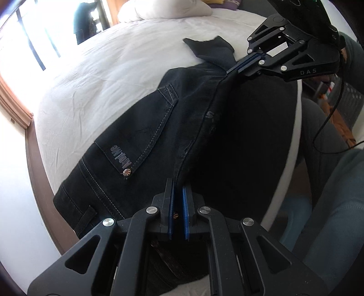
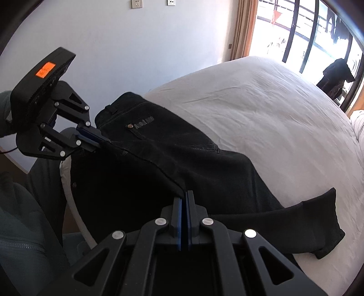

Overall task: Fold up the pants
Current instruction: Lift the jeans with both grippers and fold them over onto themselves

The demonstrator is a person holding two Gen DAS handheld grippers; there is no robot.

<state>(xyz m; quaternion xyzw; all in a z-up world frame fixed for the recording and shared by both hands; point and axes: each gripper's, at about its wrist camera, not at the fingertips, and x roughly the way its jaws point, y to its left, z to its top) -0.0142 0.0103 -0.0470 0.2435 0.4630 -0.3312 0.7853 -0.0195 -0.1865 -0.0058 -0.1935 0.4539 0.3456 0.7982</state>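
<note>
Black jeans [image 1: 145, 136] lie on a white bed [image 1: 113, 68], folded lengthwise, with one side hanging over the near bed edge. My left gripper [image 1: 178, 184] is shut on the fold edge near the waistband. My right gripper [image 2: 184, 193] is shut on the same fold edge further down the leg; it also shows in the left wrist view [image 1: 228, 72]. The left gripper also shows in the right wrist view [image 2: 107, 141]. The jeans [image 2: 182, 148] show a back pocket and rivet. The leg end [image 2: 323, 218] lies on the bed at the right.
A white pillow [image 1: 163, 9] lies at the head of the bed. A wall with sockets [image 2: 136, 3] stands beyond the bed. A bright window with a curtain [image 2: 243, 27] is at the far side. The person's legs [image 1: 329, 182] are beside the bed.
</note>
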